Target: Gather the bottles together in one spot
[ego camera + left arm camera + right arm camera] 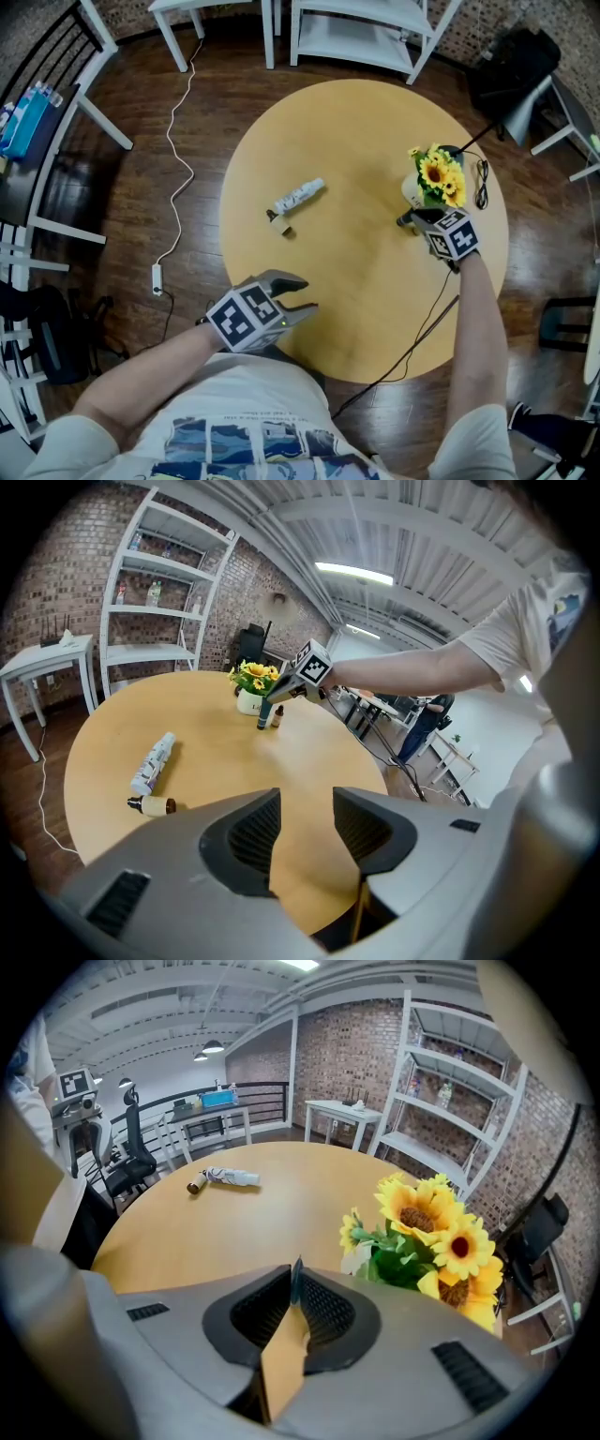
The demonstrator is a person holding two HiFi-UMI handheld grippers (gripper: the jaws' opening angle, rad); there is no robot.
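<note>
Two bottles lie at the round table's (356,122) left middle: a white bottle (298,196) (154,762) (230,1177) and a small brown bottle (279,225) (153,805). Beside the sunflower pot (436,178) (431,1237) stand a dark slim bottle (263,712) and another small brown bottle (277,716). My right gripper (417,221) (294,1283) sits on top of the dark bottle, its jaws almost together with a thin dark sliver of that bottle between them. Nothing is between the jaws of my left gripper (305,295) (307,817), which hovers open at the table's near edge.
A black cable (422,323) runs across the table's right side and off its near edge. White shelving (361,33) and a black bag (511,70) stand behind the table. A white cord and power strip (157,277) lie on the floor at the left.
</note>
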